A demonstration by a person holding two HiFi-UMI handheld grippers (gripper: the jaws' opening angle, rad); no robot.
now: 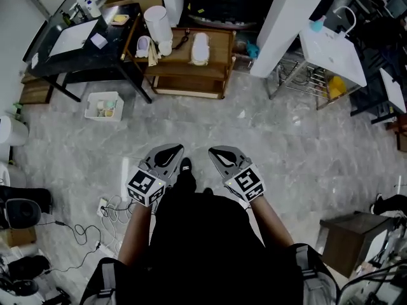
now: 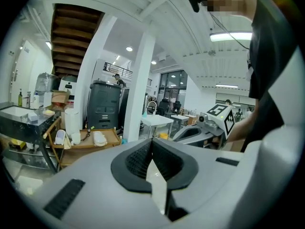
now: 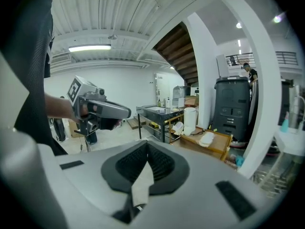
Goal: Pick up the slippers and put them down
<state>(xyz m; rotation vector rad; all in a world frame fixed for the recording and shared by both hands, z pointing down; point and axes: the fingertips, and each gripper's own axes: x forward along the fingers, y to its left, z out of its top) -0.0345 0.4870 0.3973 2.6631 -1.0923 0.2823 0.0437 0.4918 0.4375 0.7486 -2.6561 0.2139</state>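
A white slipper [image 1: 200, 48] lies on the low wooden cart [image 1: 216, 68] at the far side of the room, and a second pale slipper [image 1: 144, 46] stands at the cart's left end. Both show in the left gripper view as the white slipper [image 2: 99, 138] and the pale one [image 2: 59, 136], and in the right gripper view at the cart [image 3: 207, 138]. My left gripper [image 1: 166, 152] and right gripper [image 1: 222, 152] hang side by side in front of me, well short of the cart. Both are shut with nothing between the jaws, seen close up as left gripper [image 2: 152, 149] and right gripper [image 3: 147, 152].
A white cylinder [image 1: 157, 24] stands on the cart beside the slippers. A black table [image 1: 76, 43] is to its left, with a white box [image 1: 105, 105] on the floor. A white pillar [image 1: 286, 24] and a wire rack [image 1: 331, 53] stand right; cables [image 1: 111, 208] lie at my left.
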